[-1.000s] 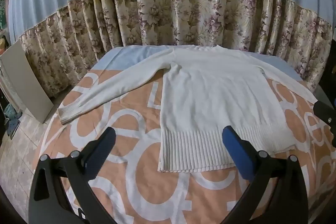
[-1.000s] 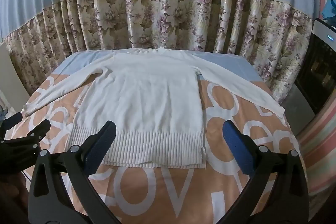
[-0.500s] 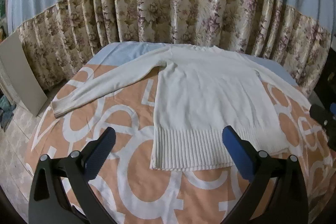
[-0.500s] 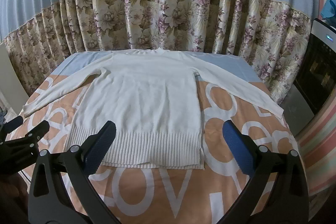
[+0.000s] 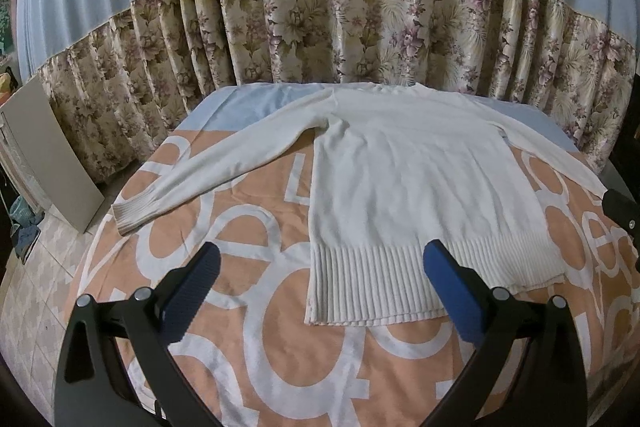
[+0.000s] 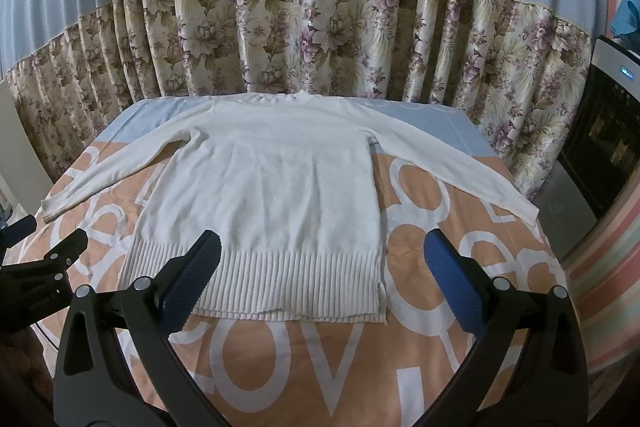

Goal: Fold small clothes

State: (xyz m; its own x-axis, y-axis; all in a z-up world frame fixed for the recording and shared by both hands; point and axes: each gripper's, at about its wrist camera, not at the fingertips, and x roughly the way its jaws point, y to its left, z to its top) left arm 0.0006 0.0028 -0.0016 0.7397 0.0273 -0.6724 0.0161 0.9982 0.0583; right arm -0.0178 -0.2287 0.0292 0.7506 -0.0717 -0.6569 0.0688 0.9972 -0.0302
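Sweater (image 5: 408, 187) first: your white knit lies flat and unfolded on the bed (image 5: 256, 307), spread ahead of both tools, its neck at the far end by the curtain (image 5: 320, 27) and its ribbed hem (image 6: 276, 283) nearest you. Both sleeves are stretched out to the sides. The left sleeve (image 5: 224, 171) runs down toward the left edge of the bed, ending in a ribbed cuff (image 5: 134, 211); the right sleeve (image 6: 452, 167) slants toward the right edge.

Your left tool (image 5: 320, 291) hangs above the near part of the orange-and-white bedspread with its jaws wide apart and nothing between them. The hem's left corner sits just ahead, between its two blue pads (image 5: 192, 291), and the right-hand pad overlaps the hem in view; you cannot tell from here whether it touches the cloth.

Your right tool (image 6: 320, 283) is likewise spread wide and empty, hovering before the hem. In its view the left pad lies over the ribbing and the hem's right corner, with its small side slit, falls between the fingers. Part of the left tool shows at the far left of that view.

A pale board (image 5: 52, 155) leans beside the curtain, off to the left of the bed, and a dark appliance (image 6: 608, 131) stands off to the right.
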